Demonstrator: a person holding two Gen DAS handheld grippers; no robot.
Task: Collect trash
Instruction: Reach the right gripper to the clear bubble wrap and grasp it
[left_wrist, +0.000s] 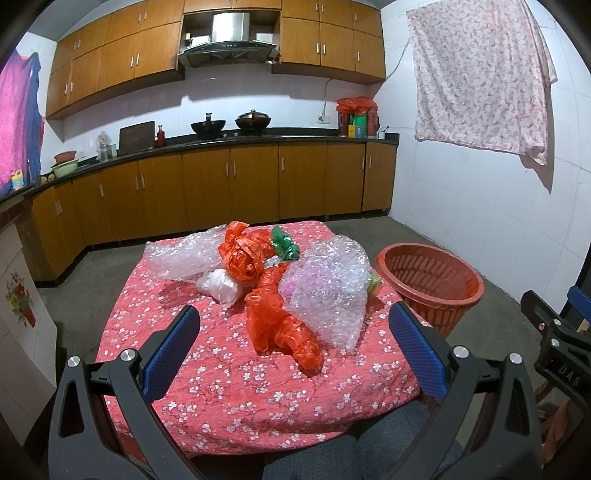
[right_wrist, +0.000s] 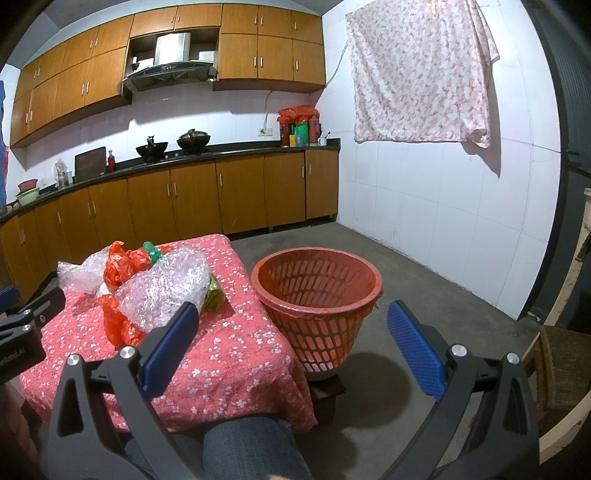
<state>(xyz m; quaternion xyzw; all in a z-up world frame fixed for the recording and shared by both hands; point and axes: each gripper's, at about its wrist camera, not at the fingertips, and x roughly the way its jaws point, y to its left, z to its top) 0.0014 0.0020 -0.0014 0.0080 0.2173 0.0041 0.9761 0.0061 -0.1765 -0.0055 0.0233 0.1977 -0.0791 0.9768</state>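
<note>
A pile of trash lies on a table with a red floral cloth (left_wrist: 229, 373): bubble wrap (left_wrist: 328, 291) on the right and more bubble wrap (left_wrist: 177, 254) at the back left, orange-red plastic bags (left_wrist: 280, 325), a white bag (left_wrist: 221, 286) and a green bag (left_wrist: 284, 243). A red slotted basket (left_wrist: 432, 284) stands right of the table; it also shows in the right wrist view (right_wrist: 317, 291). My left gripper (left_wrist: 295, 325) is open and empty, above the table's near half, short of the pile. My right gripper (right_wrist: 291, 321) is open and empty, in front of the basket, beside the bubble wrap (right_wrist: 162, 291).
Kitchen counter with wooden cabinets (left_wrist: 229, 177) runs along the back wall beyond bare concrete floor (right_wrist: 424, 280). A floral cloth (right_wrist: 417, 74) hangs on the white right wall. The person's knees (right_wrist: 251, 446) are at the table's near edge. A wooden stool (right_wrist: 561, 365) stands at far right.
</note>
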